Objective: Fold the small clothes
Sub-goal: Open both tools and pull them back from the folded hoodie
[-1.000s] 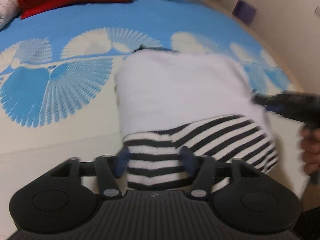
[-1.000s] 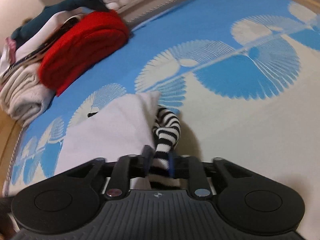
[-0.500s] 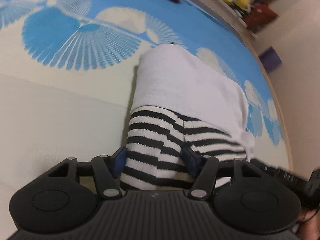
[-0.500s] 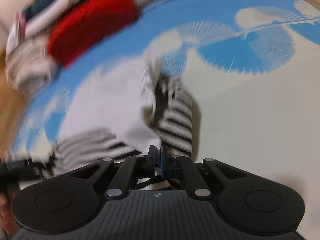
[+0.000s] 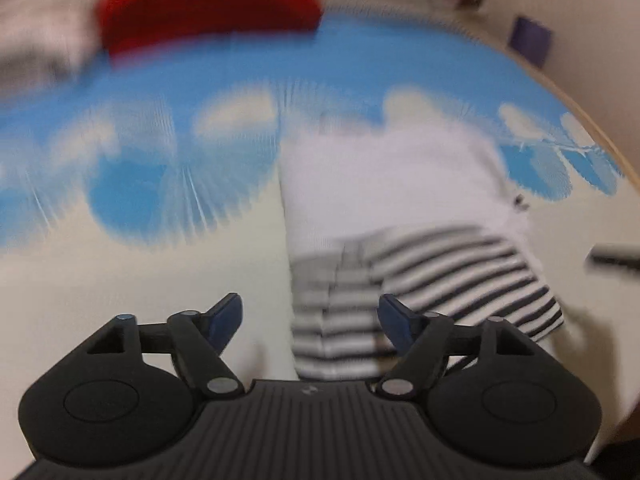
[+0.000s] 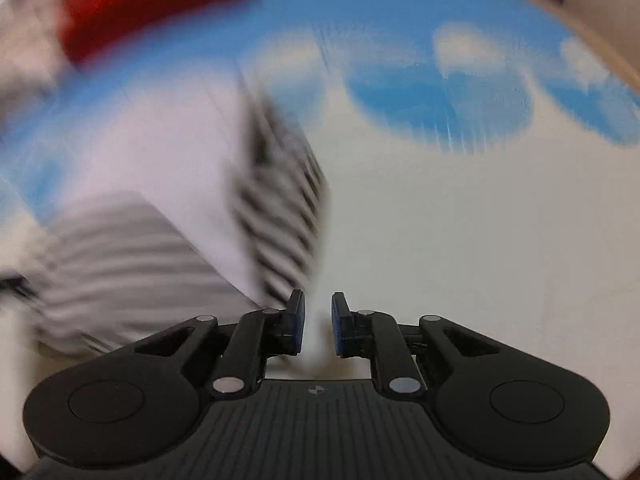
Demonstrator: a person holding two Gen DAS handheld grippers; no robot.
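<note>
Left wrist view is pretty blurry, but the left gripper point(image 5: 310, 318) has its jaws spread wide with nothing pinched, hanging over the striped end of the white garment point(image 5: 394, 184) lying on the blue-and-cream bedspread point(image 5: 132, 200). Right gripper point(image 6: 318, 322) is parted too, empty, just beside the garment's striped sleeve point(image 6: 280, 196). Red folded cloth point(image 5: 208, 4) sits further back.

to your left claw's point(image 5: 310, 314) left, bare cream bedspread point(image 5: 120, 272) lies open. ahead and to the right the folded white-and-striped garment point(image 5: 400, 216) blocks the way, its striped end between the spread fingers. beyond it, a red folded pile point(image 5: 208, 4) closes the far edge. your right claw point(image 6: 318, 320) faces open bedspread ahead and to the right; the garment point(image 6: 168, 184) crowds its left.
</note>
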